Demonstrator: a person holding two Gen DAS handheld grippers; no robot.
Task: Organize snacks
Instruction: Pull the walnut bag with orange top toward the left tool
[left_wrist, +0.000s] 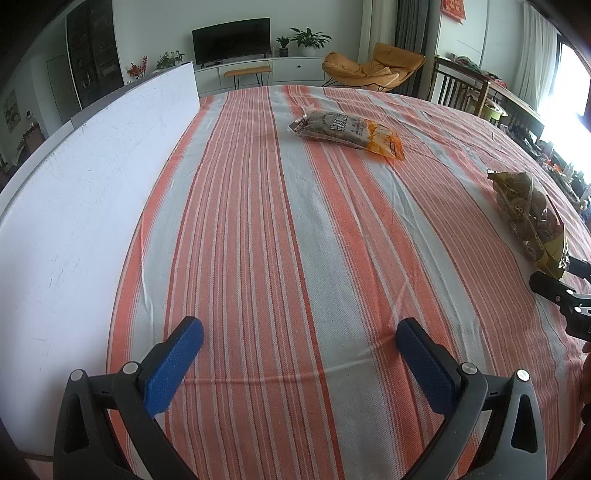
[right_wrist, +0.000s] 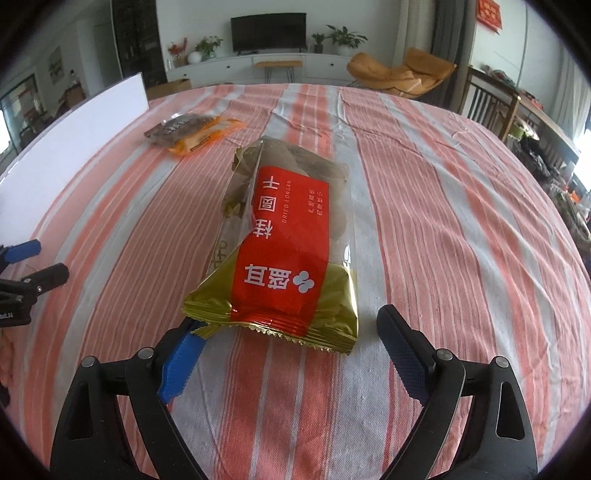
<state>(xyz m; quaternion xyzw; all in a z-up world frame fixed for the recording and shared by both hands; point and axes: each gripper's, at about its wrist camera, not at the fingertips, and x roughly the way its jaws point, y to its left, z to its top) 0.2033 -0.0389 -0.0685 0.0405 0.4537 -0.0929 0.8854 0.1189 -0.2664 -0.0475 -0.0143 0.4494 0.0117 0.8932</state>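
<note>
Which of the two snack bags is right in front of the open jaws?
The dried longan bag, gold with a red label. The other, the orange and brown bag, lies far off near the white board.

room: living room | far wall: television (left_wrist: 231, 40), white cabinet (left_wrist: 258, 72) | orange chair (left_wrist: 373, 68) | right: bright window (left_wrist: 565, 92)

Right tool (right_wrist: 286, 336) spread wide over striped cloth (right_wrist: 443, 221) covering surface, blue pads clear of dried longan bag (right_wrist: 291, 236). Bag lies flat, red label up, gold crimped end nearest tool, one corner overlapping left pad (right_wrist: 183, 360). Second snack bag (right_wrist: 194, 133), brown and orange, lies farther back left, near upright white board (right_wrist: 74, 122). Left tool (right_wrist: 26, 262) enters at left edge. Television (right_wrist: 268, 31), plants, orange chair (right_wrist: 402, 74) behind.
</note>
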